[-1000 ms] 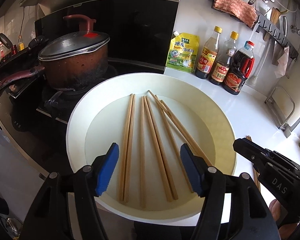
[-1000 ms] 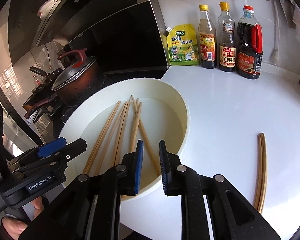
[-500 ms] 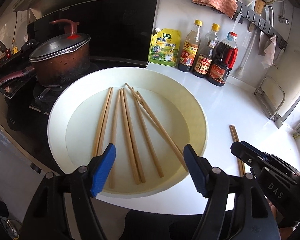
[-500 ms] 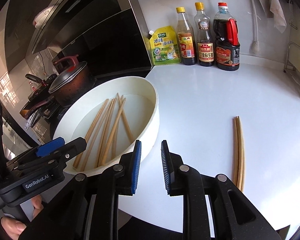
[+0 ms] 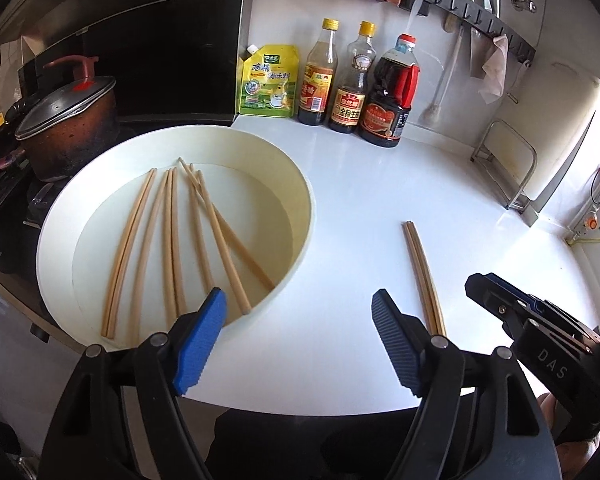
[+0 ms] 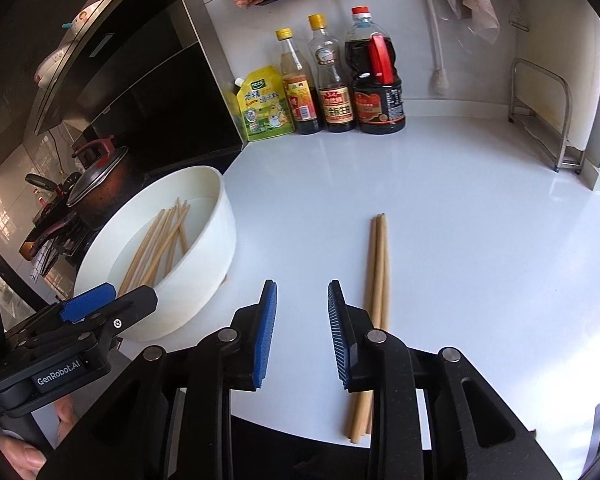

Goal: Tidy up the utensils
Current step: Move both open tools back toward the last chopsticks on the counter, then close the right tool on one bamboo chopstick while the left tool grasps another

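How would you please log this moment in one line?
left tongs: open, empty | right tongs: opening, empty | chopsticks: in basin | pair: on counter

A round white plastic basin (image 5: 300,184) sits at the left edge of the white table (image 5: 440,184), with loose wooden chopsticks (image 5: 172,240) lying inside it. To its right, apart from it, a pair of wooden chopsticks (image 6: 376,264) lies on the table. Behind, against the wall, stand a yellow pouch (image 5: 269,82) and three glass sauce bottles (image 5: 350,88). Left of the basin, a lidded dark pot (image 5: 66,128) sits on the stove.
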Demonstrator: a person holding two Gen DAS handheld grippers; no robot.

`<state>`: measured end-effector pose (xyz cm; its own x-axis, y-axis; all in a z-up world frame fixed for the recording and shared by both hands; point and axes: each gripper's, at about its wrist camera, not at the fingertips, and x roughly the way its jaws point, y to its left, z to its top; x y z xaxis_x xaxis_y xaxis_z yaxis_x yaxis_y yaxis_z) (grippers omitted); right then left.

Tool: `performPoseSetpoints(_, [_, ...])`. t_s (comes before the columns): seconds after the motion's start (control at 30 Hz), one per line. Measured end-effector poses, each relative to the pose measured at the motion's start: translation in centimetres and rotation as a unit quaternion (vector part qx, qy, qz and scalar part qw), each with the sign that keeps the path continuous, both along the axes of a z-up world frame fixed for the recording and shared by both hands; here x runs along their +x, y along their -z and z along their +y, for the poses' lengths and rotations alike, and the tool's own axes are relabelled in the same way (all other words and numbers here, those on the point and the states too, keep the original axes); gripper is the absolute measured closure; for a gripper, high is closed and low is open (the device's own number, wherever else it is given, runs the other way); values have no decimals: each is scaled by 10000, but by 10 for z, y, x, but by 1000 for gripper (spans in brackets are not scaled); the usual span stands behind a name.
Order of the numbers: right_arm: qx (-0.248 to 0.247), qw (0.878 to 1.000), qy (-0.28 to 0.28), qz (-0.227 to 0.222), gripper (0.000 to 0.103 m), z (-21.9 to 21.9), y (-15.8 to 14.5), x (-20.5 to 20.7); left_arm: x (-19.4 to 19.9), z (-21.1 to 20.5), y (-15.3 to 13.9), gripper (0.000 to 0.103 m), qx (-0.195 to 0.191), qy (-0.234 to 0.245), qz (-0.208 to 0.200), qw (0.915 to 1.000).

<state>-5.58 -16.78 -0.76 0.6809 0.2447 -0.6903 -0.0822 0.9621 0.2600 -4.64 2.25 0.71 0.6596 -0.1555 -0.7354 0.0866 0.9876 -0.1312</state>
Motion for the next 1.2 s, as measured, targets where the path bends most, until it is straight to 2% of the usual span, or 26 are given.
performPoseSetpoints(0.27, [-157, 9990, 278, 327, 75, -40, 28, -5, -1, -39, 13, 28, 111, 298, 150, 9994])
performPoseSetpoints(0.5, [-274, 9977, 256, 568, 75, -54, 50, 1, 0, -63, 27, 28, 191, 404, 266, 9986])
performPoseSetpoints(0.87, [-524, 9967, -66, 615, 74, -34, 62, 30, 5, -60, 37, 28, 302, 180, 329, 9988])
performPoseSetpoints(1.2, [-1050, 9913, -234, 760, 74, -20, 77, 46, 7, -61, 44, 28, 282, 95, 382, 9988])
